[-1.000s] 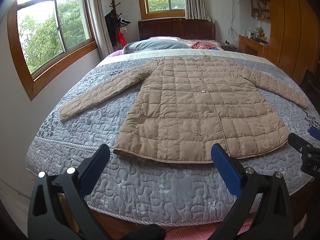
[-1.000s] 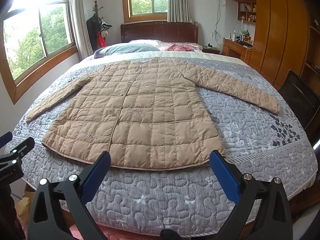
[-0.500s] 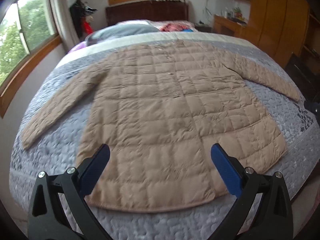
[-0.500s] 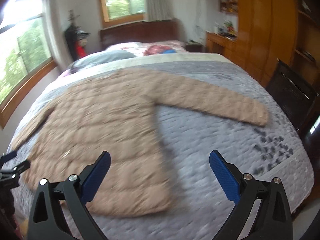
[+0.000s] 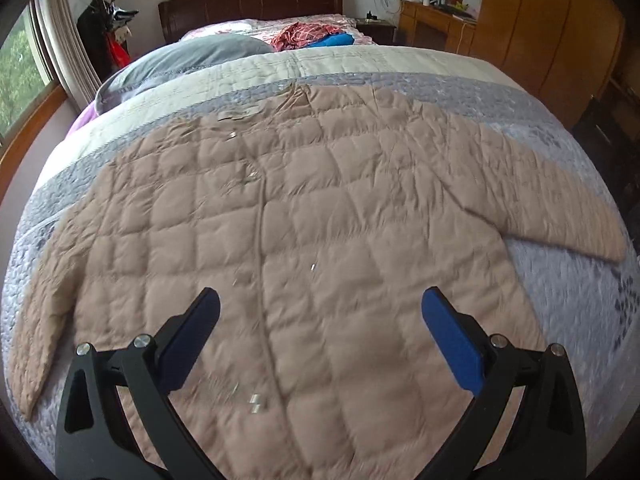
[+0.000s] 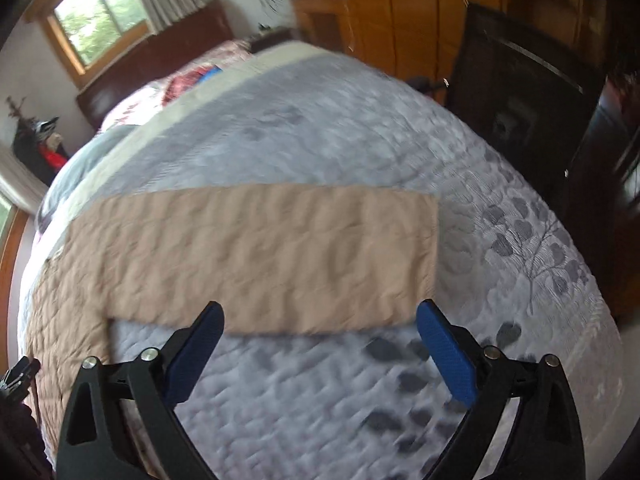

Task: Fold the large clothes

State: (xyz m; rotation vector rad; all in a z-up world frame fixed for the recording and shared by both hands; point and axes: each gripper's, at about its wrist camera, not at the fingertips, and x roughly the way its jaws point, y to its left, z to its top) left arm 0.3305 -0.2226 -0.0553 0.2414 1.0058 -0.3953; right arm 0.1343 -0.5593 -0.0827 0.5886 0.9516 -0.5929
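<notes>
A tan quilted coat lies flat, front up, on the grey quilted bedspread, sleeves spread to both sides. My left gripper is open and empty, hovering above the coat's lower body. In the right wrist view the coat's right sleeve lies straight across the bedspread, its cuff to the right. My right gripper is open and empty, just above the sleeve's near edge close to the cuff.
Pillows and a pile of red and blue clothes lie at the headboard end. A wooden wardrobe and a dark chair stand along the bed's right side. A window is at the back.
Both grippers have moved forward over the bed. The left now hangs over the coat's body; the right has swung right and down to the right sleeve near its cuff. Both stay open.
</notes>
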